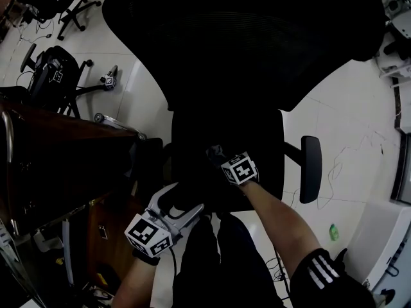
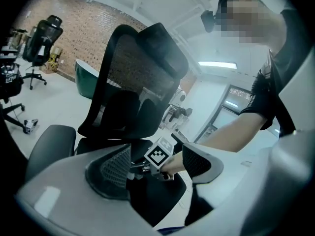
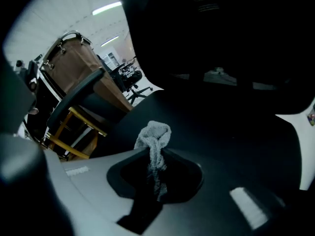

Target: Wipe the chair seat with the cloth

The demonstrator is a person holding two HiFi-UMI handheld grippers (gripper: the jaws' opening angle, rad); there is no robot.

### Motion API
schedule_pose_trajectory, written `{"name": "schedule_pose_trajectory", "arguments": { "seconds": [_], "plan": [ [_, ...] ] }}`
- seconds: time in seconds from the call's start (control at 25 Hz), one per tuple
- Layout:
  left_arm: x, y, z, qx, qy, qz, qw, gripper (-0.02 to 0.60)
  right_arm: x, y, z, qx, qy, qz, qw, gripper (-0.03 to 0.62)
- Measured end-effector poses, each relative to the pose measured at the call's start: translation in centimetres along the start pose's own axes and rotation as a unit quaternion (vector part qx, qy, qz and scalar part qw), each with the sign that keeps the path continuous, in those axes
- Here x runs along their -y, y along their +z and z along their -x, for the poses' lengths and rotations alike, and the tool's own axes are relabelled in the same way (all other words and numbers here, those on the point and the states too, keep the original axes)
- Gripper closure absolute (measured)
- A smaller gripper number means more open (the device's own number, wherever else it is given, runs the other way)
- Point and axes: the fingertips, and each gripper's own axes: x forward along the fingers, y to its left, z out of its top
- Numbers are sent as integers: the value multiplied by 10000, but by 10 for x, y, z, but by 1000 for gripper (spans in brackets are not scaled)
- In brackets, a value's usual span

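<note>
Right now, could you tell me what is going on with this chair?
A person is working on a black office chair with two handheld grippers. The right gripper is shut on a grey cloth, held over the chair seat. The left gripper is open and empty beside it. Contact is unclear.

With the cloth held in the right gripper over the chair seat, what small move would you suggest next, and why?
I would probably lower the right gripper until the cloth presses flat on the chair seat, then start a stroke. Its jaws are shut on the bunched cloth, which sticks out over the seat; firm contact is not evident.
</note>
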Motion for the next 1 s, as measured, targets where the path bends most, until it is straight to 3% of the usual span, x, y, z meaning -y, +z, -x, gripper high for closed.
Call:
{"name": "schedule_pose_trajectory", "arguments": {
  "seconds": [0.28, 0.48, 0.56, 0.84, 1.0],
  "plan": [
    [-8, -10, 12, -25, 165, 79, 9998, 229, -91, 2, -59, -273, 575, 499, 9967, 543],
    [-10, -17, 17, -29, 183, 144, 9997, 229, -102, -21, -71, -626, 603, 1029, 9909, 543],
    [-8, -18, 18, -71, 173, 143, 9997, 229, -90, -34, -66, -684, 501, 1116, 9901, 543],
    [5, -17, 11, -147, 5, 88, 9999, 229, -3, -97, -5, -899, -185, 579, 9941, 545],
    [17, -14, 0, -164, -180, 36, 9997, 229, 64, -153, 51, -1338, -912, 62, 9868, 545]
  ]
}}
